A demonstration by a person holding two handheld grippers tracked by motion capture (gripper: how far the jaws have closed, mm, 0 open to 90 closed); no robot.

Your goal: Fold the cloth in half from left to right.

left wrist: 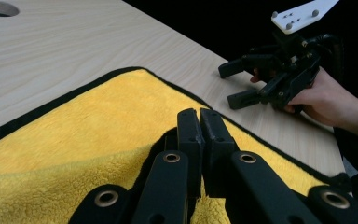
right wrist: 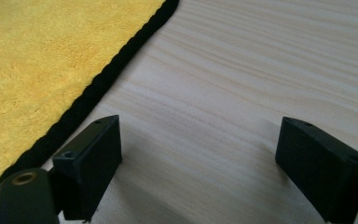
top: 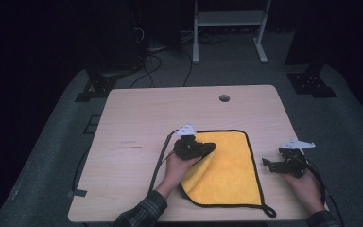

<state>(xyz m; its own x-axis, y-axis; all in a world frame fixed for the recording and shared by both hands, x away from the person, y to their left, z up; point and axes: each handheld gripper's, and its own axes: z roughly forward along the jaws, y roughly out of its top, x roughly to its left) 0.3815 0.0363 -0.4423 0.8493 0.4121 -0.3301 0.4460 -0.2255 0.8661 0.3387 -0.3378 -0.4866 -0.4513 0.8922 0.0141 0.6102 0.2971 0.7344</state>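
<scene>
Hand-held gripper [top: 208, 148] on the left is pinching a folded-over corner of the yellow cloth [top: 227, 172] lying on the surface [top: 137, 118], the fold barely begun, while the right one [top: 270, 164] is waiting spread beside it.

My rig: two black hand-held grippers, plaid sleeves at both wrists.

I see the left gripper [top: 211, 147] as a matte black linkage with brass-coloured rivets ringing its pivots and flat rectangular pads on its jaws. The right gripper [top: 266, 164] is built the same, its blocky pads each marked by a small screw hole. Each carries a pale grey three-cornered plate dotted with screws on top, and a black cable trails from each body. My sleeves are a dark checked flannel.
</scene>
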